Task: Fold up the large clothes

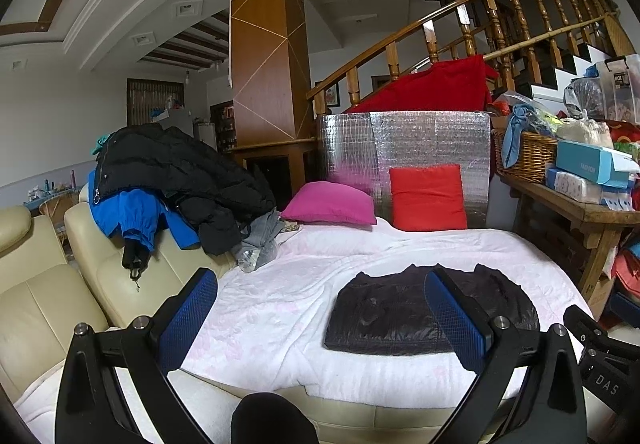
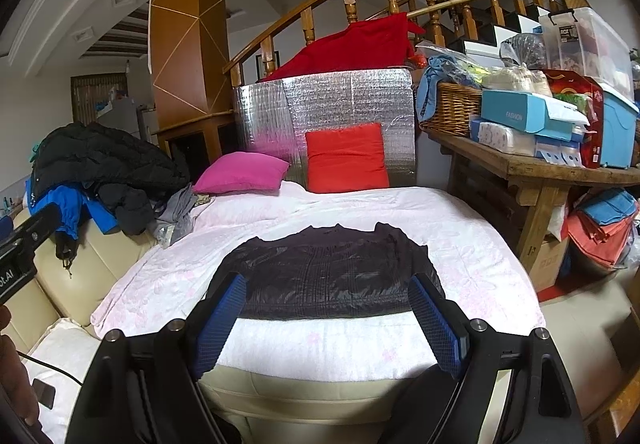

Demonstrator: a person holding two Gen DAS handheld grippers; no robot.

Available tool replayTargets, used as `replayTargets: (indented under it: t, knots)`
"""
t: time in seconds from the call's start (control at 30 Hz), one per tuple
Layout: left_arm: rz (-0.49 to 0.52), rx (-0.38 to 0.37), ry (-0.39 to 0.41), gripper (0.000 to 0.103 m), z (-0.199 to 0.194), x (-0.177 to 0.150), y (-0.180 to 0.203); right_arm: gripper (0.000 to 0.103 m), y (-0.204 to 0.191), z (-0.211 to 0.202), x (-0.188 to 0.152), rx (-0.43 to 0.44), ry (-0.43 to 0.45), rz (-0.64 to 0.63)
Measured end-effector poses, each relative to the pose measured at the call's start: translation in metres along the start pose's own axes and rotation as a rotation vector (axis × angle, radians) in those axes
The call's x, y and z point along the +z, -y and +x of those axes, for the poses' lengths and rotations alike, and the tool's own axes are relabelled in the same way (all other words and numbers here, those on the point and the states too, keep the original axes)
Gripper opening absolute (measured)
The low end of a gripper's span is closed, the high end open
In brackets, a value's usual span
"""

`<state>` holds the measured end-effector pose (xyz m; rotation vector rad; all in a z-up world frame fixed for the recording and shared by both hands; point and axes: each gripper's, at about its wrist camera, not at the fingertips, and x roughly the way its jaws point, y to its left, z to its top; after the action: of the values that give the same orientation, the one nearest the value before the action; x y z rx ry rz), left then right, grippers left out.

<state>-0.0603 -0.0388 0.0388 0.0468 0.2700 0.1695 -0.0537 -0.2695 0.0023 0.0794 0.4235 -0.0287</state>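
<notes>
Both grippers, left gripper and right gripper, are being held spread and empty; the folded dark jacket is probably being risked to unfold if pinched carelessly.

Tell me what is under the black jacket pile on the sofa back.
Under the black jacket a blue garment shows, draped over the cream sofa back; grey cloth pokes out beside it. Anything deeper is covered.

Domestic living room: cream leather sofa left of the tongs, wooden staircase banister ahead, cluttered wooden side table right.
</notes>
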Motion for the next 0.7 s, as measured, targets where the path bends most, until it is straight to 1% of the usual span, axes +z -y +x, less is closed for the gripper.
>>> replayTargets:
  t: [0.7]
  knots:
    - [0.001, -0.001, -0.005, 0.103, 0.0011, -0.002, -0.0003, 0.086, -0.003, 0.0005, -0.0007, 0.0, 0.0, 0.0]
